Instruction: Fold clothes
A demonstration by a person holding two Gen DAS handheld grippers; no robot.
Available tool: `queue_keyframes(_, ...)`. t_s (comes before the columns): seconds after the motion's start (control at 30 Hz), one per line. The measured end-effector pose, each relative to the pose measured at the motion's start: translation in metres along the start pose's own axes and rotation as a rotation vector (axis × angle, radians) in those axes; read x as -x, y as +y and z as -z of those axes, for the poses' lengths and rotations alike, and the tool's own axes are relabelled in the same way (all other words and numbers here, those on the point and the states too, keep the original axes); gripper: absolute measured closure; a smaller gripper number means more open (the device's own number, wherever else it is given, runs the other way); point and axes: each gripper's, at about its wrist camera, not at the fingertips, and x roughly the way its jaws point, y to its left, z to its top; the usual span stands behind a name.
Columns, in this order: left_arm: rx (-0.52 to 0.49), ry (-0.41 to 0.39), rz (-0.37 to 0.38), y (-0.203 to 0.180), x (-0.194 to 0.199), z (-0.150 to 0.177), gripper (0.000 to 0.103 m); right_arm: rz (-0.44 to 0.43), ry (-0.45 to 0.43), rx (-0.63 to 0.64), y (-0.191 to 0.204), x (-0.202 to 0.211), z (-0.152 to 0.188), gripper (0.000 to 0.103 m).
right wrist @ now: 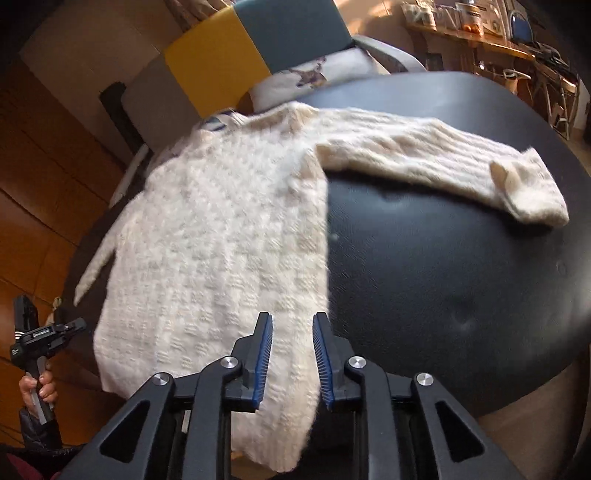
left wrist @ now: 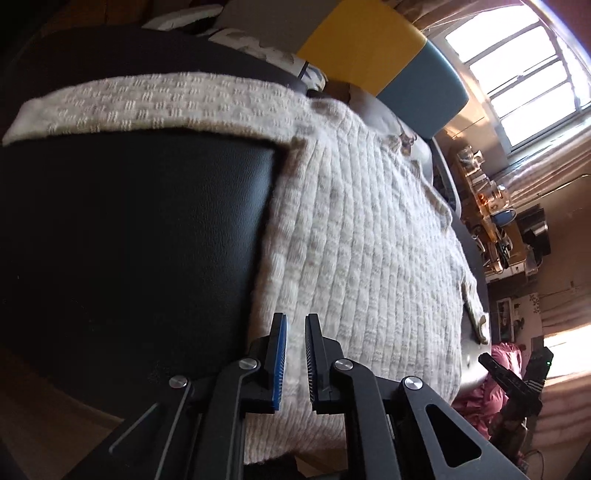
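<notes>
A cream, chunky-knit wool sweater [right wrist: 221, 229] lies flat on a round black leather-look table [right wrist: 443, 277], one sleeve [right wrist: 436, 158] stretched rightward across bare tabletop. The left gripper [left wrist: 295, 358] hovers over the hem, jaws apart, empty. The right gripper [right wrist: 291, 354] does likewise. Behind stands a yellow-and-teal cushioned chair [right wrist: 258, 44].

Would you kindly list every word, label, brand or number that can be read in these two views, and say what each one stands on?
No text can be read with certainty.
White lettering on the left gripper, seen in the right wrist view: too small and blurred to read.
Items on the shelf in the background: any labels are too small to read.
The cream sweater and the black table: no writing visible.
</notes>
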Motion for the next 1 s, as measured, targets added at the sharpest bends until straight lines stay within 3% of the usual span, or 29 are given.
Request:
queue_keyframes(0.07,-0.028,-0.031,0.018,-0.012,0.0,-0.008,0.094,-0.031,-0.026,0.024,0.013,-0.003,-0.009,0.079)
queue_keyframes(0.2,-0.126,0.021,0.014,-0.043,-0.035,-0.013,0.094,-0.028,0.027,0.081,0.04,-0.051,-0.017,0.079)
queue_keyframes(0.3,-0.15,0.094,-0.08,-0.043,-0.068,-0.008,0.094,0.084,0.08,0.107,0.041,-0.078,-0.015,0.082)
queue_keyframes(0.33,-0.162,0.112,-0.121,-0.04,-0.076,-0.004,0.094,0.157,0.101,0.123,0.039,-0.085,-0.013,0.093)
queue_keyframes(0.43,-0.136,0.096,-0.1,-0.026,-0.077,-0.001,0.095,0.191,0.101,0.09,0.017,-0.083,-0.009,0.103)
queue_keyframes(0.53,-0.095,0.1,-0.079,-0.017,-0.077,-0.005,0.097,0.21,0.1,0.07,0.003,-0.08,-0.011,0.103)
queue_keyframes(0.67,-0.086,0.072,-0.048,-0.023,-0.067,-0.01,0.097,0.16,0.08,0.079,0.013,-0.073,-0.014,0.1)
queue_keyframes(0.73,-0.048,0.034,-0.002,-0.02,-0.056,-0.018,0.096,0.132,0.069,0.084,0.019,-0.069,-0.016,0.086)
queue_keyframes(0.83,0.012,-0.029,0.012,-0.003,-0.04,-0.038,0.093,0.024,0.027,0.083,0.035,-0.061,-0.024,0.084)
queue_keyframes(1.0,0.24,-0.117,-0.046,0.08,-0.01,-0.078,0.09,-0.111,0.029,0.18,0.091,-0.082,-0.042,0.08)
